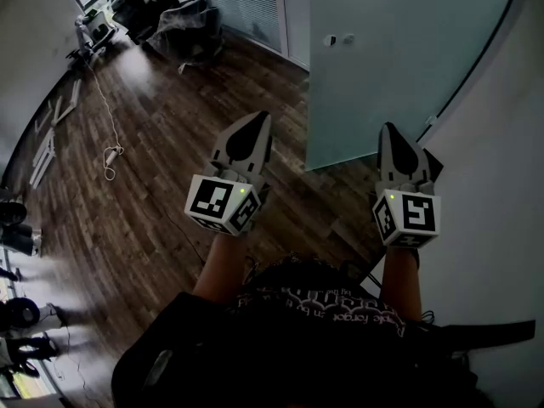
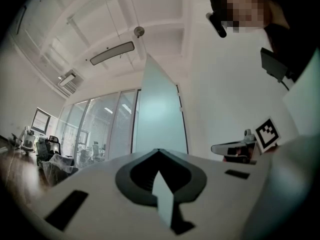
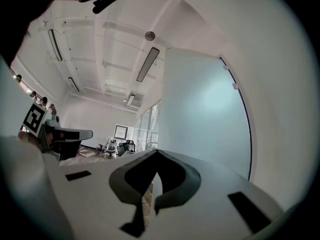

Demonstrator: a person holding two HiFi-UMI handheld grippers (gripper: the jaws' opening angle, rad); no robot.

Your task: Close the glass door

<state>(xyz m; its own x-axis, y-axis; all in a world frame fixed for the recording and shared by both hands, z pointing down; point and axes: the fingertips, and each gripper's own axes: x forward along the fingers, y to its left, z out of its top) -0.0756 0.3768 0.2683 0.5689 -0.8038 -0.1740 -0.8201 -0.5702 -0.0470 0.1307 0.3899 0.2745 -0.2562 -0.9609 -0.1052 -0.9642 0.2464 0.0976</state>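
Facing the glass door (image 1: 399, 58) at twelve o'clock, the left gripper (image 1: 253, 121) and right gripper (image 1: 392, 132) hover near it — jaws pressed together, empty.

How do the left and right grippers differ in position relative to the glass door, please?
In the head view, the right gripper overlaps the bottom edge of the glass door; the left gripper lies over wooden floor, beside the door. The door looms larger in the right gripper view than in the left. Both are shut, holding nothing.
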